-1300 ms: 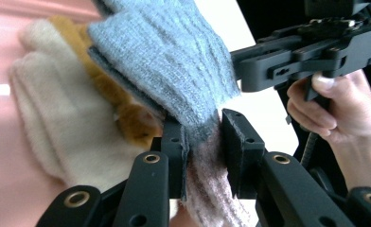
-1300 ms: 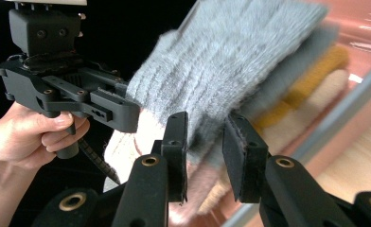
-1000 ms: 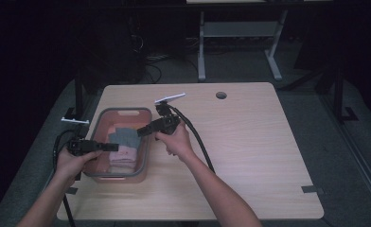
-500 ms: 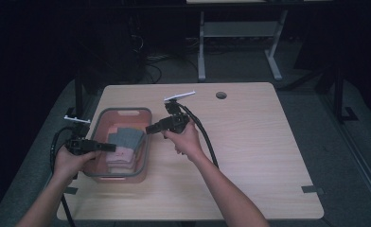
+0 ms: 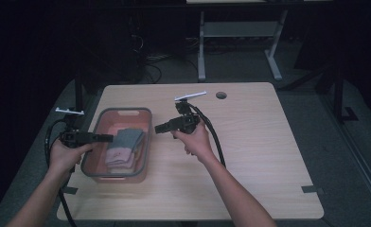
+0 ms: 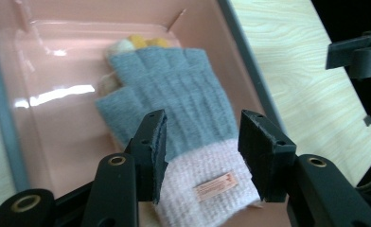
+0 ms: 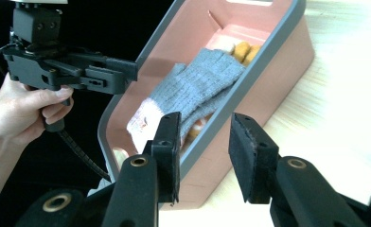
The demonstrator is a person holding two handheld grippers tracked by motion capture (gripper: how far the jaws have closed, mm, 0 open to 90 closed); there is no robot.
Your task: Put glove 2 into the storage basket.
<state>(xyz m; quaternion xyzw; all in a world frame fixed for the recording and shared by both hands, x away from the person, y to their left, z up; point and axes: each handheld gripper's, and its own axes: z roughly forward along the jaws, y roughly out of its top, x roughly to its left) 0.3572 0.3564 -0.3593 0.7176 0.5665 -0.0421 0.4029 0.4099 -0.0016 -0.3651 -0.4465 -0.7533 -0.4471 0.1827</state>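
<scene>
Grey knitted glove (image 6: 183, 94) is seen lying in the pink bin (image 5: 98, 142). Above it, the left gripper (image 6: 202, 146) is partly spread, just opened, nothing pinched. Beside the bin, the right gripper (image 7: 202, 151) is likewise spread, empty. Yellow fingertips (image 6: 143, 41) under the glove are seen from the gripper views.

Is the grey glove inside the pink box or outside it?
Inside. The grey glove lies flat on the bottom of the pink box, on top of another glove, within the box's walls. Neither tool holds it.
</scene>
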